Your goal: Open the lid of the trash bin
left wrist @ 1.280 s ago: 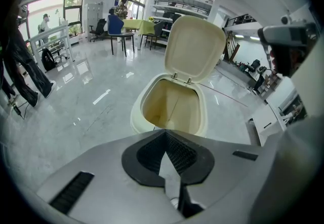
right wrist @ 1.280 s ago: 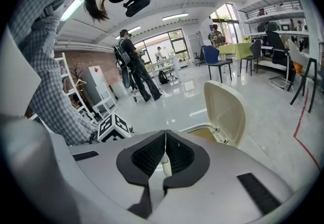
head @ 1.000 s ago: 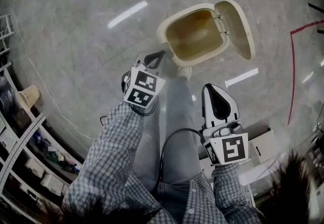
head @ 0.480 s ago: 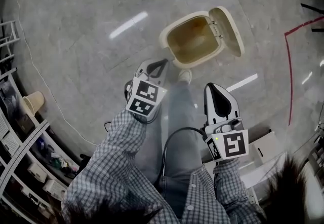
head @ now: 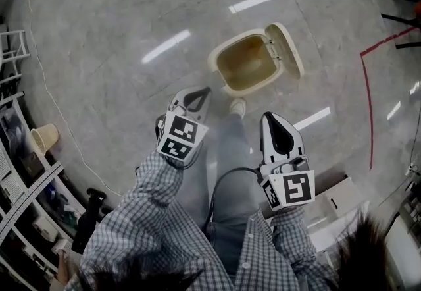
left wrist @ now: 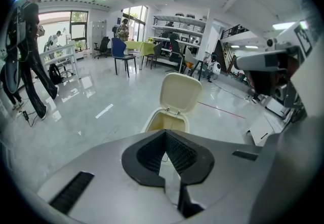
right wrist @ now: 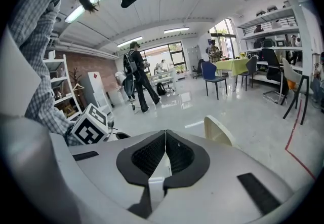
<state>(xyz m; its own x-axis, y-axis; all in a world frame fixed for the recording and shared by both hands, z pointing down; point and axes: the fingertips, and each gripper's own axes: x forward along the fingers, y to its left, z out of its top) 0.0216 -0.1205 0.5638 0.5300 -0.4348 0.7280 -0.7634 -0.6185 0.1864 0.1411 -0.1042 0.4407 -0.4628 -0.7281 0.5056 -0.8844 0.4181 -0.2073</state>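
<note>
The cream trash bin (head: 248, 63) stands on the grey floor ahead of me, its inside showing and its lid (head: 285, 50) swung up on the hinge at the right. In the left gripper view the bin (left wrist: 163, 122) sits just beyond the jaws with the lid (left wrist: 180, 92) upright. Both grippers are held short of the bin and touch nothing. My left gripper (head: 204, 91) is shut and empty, as is my right gripper (head: 271, 114). A shoe (head: 238, 106) rests at the bin's near base. The right gripper view catches only the lid's edge (right wrist: 219, 130).
Shelving racks (head: 26, 184) line the left side, with a beige cup-shaped thing (head: 41, 137) beside them. A red tape line (head: 368, 99) runs down the floor at the right. A white box (head: 342, 194) lies near my right elbow. Chairs (left wrist: 120, 50) and people stand far off.
The head view has pulled back, so the bin looks smaller and farther from both grippers. The lid stays open. Both grippers remain shut and have hardly shifted.
</note>
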